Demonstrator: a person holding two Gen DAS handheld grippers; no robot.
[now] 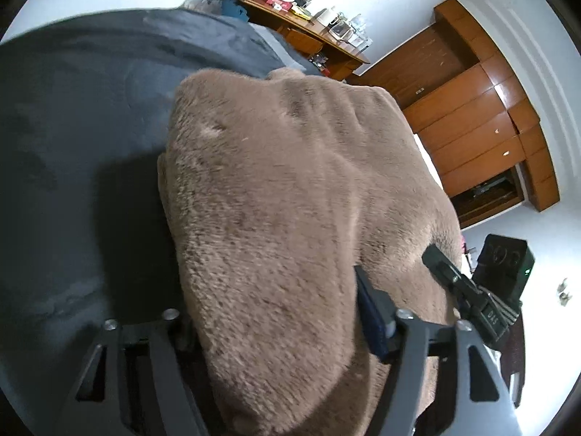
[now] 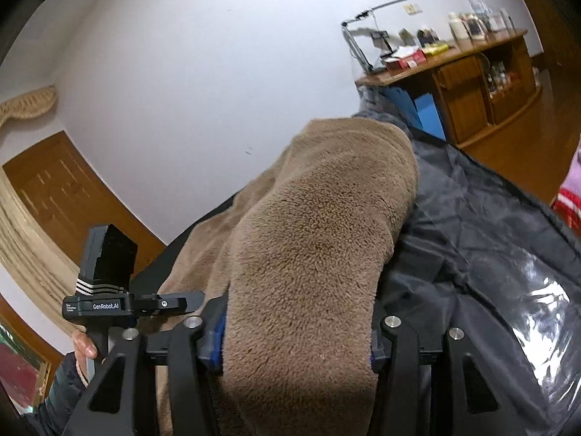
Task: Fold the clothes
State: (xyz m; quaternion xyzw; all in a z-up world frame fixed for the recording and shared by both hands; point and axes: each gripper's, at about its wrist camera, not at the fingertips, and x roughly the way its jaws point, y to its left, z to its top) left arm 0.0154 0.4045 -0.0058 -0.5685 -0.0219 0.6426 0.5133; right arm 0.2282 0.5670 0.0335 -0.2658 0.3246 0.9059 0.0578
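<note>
1. One brown fleece garment (image 1: 283,218) is in view, bunched and folded over itself, and it lies on a dark grey bed cover (image 1: 72,127).
2. Two hand-held grippers show, one in each wrist view; each also shows up in the other's view.
3. The left hand-held gripper (image 1: 279,330) has its jaws set wide, with a thick fold of the fleece filling the space between them. Its blue-padded finger (image 1: 370,323) lies against the pile on one side; the other finger is mostly hidden by the cloth, so whether it presses cannot be told.
4. The right hand-held gripper (image 2: 297,341) stands about half open with a fold of the same brown garment (image 2: 319,239) between its fingers. The blue pads touch the fleece on both sides and the cloth bulges out above them, so it is clamped on the garment.
5. In the right wrist view, a hand (image 2: 84,345) with a dark sleeve grips the handle of the left tool.
6. One black jacket (image 2: 490,247) with a shiny clear patch lies just beside the fleece.
7. One wooden sideboard (image 2: 468,83) with many small items stands by the white wall.
</note>
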